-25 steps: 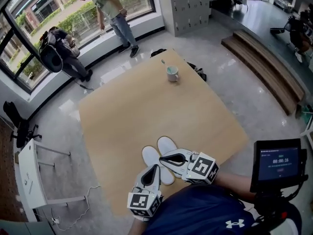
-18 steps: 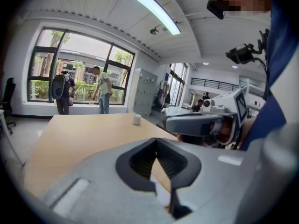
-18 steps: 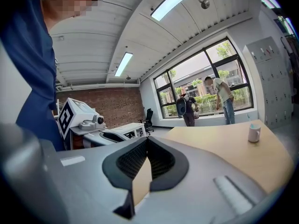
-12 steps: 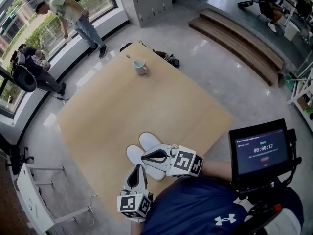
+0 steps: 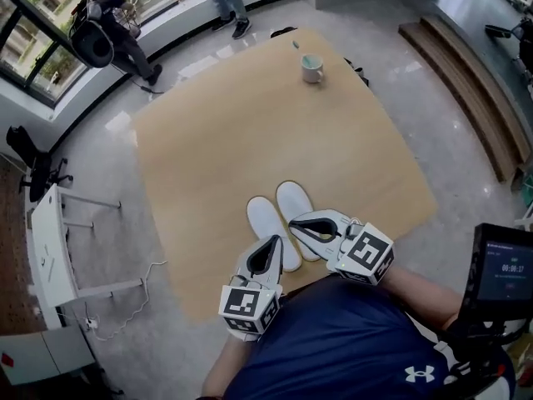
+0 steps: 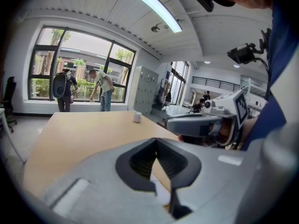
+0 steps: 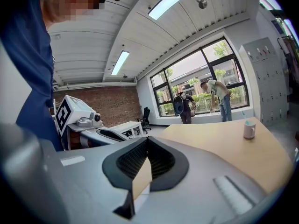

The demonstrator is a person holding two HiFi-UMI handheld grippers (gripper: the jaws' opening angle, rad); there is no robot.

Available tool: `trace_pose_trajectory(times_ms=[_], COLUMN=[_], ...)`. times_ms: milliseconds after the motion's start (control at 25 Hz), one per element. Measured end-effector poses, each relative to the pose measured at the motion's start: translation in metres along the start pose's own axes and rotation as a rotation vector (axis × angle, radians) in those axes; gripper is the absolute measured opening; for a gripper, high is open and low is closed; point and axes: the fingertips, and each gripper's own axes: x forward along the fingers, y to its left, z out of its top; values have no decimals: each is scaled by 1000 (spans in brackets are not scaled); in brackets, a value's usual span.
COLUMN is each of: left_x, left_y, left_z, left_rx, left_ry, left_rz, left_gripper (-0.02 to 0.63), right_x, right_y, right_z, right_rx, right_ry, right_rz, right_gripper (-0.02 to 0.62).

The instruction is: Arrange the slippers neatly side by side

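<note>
Looking down, the head view shows two white slippers [image 5: 293, 202] lying side by side on the wooden table [image 5: 250, 132], close to its near edge. Only this view shows them whole. A mug [image 5: 312, 69] stands near the table's far corner.

The left gripper [image 5: 273, 240] and the right gripper [image 5: 293, 223] hang over the heel ends of the slippers. I cannot tell if they touch them.

The left gripper view shows its jaws pressed tight together with nothing in them. Just a small bit of white peeks out under them. The right gripper view shows its jaws squeezed together too, and empty.

Both gripper views show two people [image 6: 103, 91] by the window past the table's far side. A brick wall [image 7: 107, 108] shows only in the right gripper view. A small screen [image 5: 510, 273] shows only in the head view, beyond the table's near right side.
</note>
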Motion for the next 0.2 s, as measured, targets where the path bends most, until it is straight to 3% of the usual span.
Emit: trace_pose_trajectory(times_ms=[200], left_x=[1], left_y=[-7], left_z=[-3], left_rx=[-14], left_ry=[14], left_rz=[6], left_gripper=[5], right_x=[-8], right_y=[0], right_z=[-1], right_rx=[13], right_ry=[7], right_rz=[1], right_gripper=[11])
